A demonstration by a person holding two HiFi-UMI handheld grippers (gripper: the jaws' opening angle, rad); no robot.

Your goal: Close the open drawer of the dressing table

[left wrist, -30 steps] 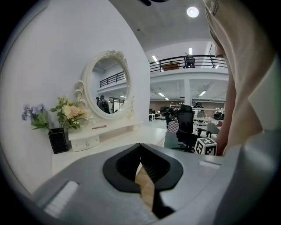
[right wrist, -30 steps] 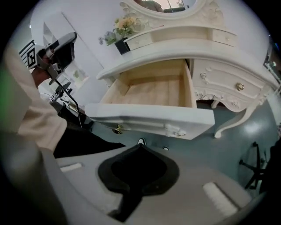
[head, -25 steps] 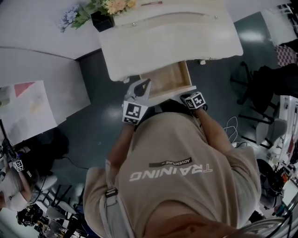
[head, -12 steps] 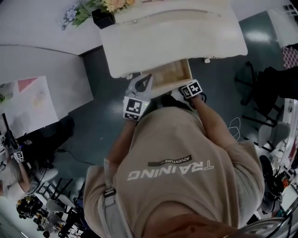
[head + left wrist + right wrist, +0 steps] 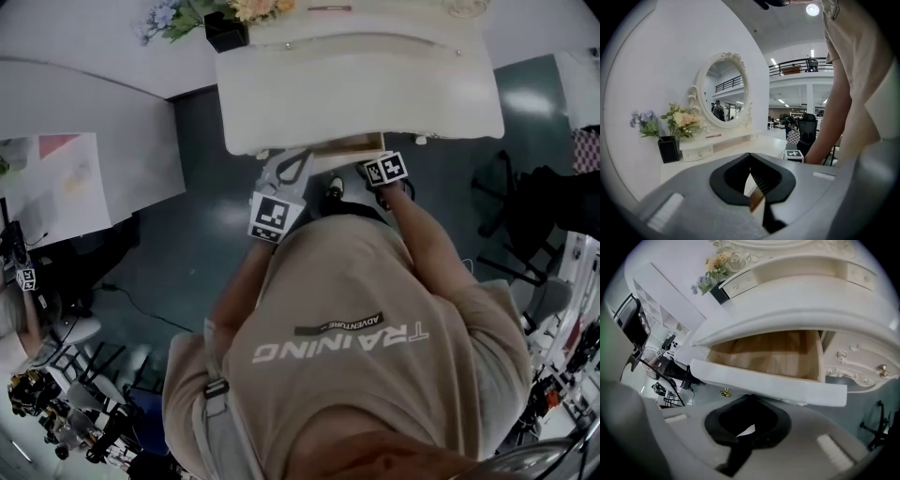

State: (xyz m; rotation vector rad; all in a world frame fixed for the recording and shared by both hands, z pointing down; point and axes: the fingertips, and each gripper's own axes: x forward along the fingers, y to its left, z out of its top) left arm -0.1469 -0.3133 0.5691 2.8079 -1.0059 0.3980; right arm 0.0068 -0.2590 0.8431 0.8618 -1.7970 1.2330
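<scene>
The cream dressing table [image 5: 356,80] fills the top of the head view. Only a thin strip of its drawer [image 5: 349,143] sticks out from under the tabletop. In the right gripper view the drawer [image 5: 773,355] shows a wooden inside behind a white front panel [image 5: 787,385], with a small brass knob [image 5: 725,392] below. My right gripper [image 5: 750,397] is shut, tips against that front panel; its marker cube [image 5: 386,169] sits just below the drawer. My left gripper [image 5: 302,154] is shut at the drawer's left corner. In its own view the left gripper [image 5: 750,155] points over the tabletop.
Flowers in a black vase [image 5: 225,28] stand at the table's back left, beside an oval mirror [image 5: 724,96]. A side drawer with a knob [image 5: 881,367] lies right of the open one. A white partition [image 5: 84,141] stands left, dark chairs [image 5: 525,187] right.
The drawer has slid most of the way in under the tabletop. Both grippers have moved forward with its front edge, and the person has leaned closer.
</scene>
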